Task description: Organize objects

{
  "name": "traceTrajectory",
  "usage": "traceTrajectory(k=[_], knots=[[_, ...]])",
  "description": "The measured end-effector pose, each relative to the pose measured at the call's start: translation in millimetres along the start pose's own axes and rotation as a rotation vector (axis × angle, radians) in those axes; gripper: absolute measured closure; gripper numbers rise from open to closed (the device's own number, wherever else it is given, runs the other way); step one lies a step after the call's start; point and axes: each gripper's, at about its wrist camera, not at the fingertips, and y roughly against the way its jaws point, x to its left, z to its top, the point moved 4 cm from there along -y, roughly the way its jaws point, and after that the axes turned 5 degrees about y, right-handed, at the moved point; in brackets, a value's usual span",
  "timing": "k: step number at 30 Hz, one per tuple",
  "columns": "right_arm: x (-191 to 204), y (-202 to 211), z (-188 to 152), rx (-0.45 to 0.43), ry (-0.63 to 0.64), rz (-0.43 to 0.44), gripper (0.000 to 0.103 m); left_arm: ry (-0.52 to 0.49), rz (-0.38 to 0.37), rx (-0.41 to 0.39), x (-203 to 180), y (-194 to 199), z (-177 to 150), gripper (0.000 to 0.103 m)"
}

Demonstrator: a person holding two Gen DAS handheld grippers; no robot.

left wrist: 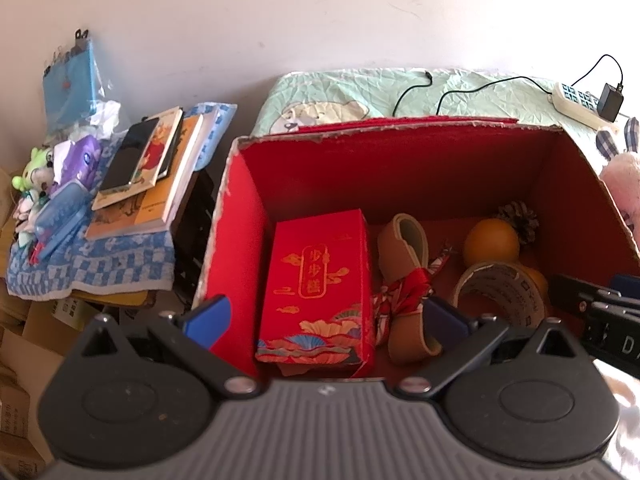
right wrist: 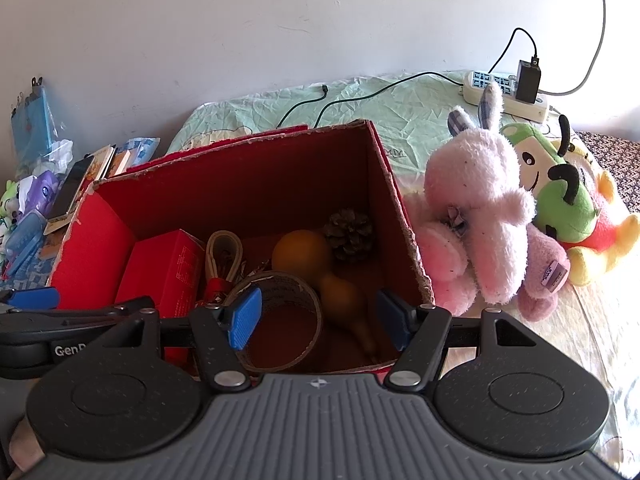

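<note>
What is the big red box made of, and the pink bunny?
The big red box looks like cardboard with a matte red coating; its torn rim shows pale, fibrous edges. The pink bunny seems to be soft plush fabric, fuzzy and a bit matted, with checked cloth ears.

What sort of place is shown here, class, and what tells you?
Probably a bedroom: a quilted bedspread holds plush toys and a red box, with books stacked alongside.
</note>
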Motion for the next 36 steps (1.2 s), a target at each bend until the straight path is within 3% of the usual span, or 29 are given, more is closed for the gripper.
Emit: traceTrajectory(k=[36], knots=[[1.2, -0.3, -0.9, 0.008, 0.003, -0.001, 0.036, 0.000, -0.022, 0.012, -1.0, -2.9, -4.0, 0.001]])
